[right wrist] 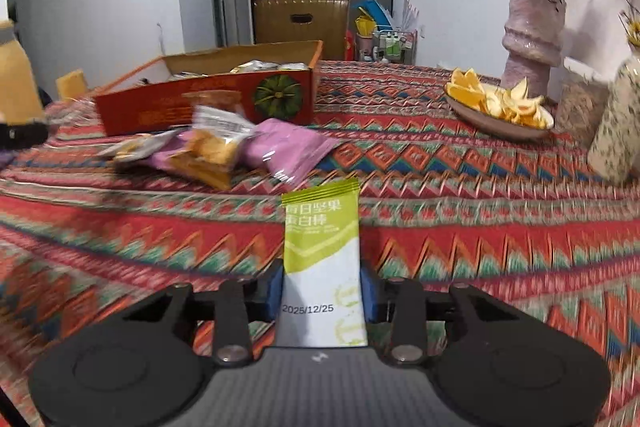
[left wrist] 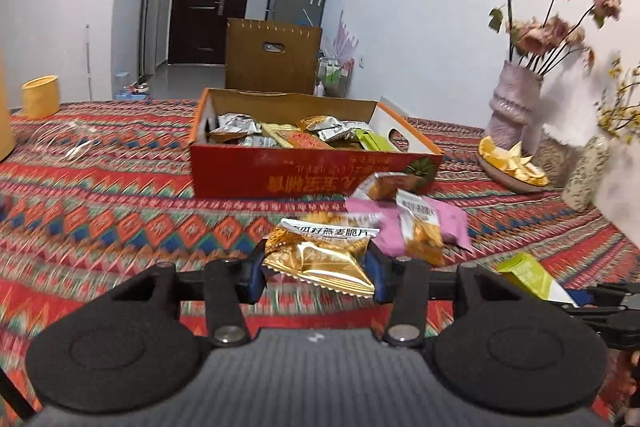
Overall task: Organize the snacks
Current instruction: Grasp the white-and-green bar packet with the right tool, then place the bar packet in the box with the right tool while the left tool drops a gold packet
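Jaws of the left gripper (left wrist: 318,269) are pinching a gold snack packet (left wrist: 320,259) held above the patterned tabletop (left wrist: 120,211), while jaws of the right gripper (right wrist: 322,297) clamp a green-and-white nut bar packet (right wrist: 322,259) stamped 2025/12/25. Ahead sits the open red snack box (left wrist: 280,171), partly filled with wrapped snacks, and just in front of it lie a pink packet (right wrist: 288,147) and an orange-filled clear packet (right wrist: 212,151), overlapping. To the right stand a plate of orange slices (right wrist: 496,107) and a pink vase (right wrist: 532,31).
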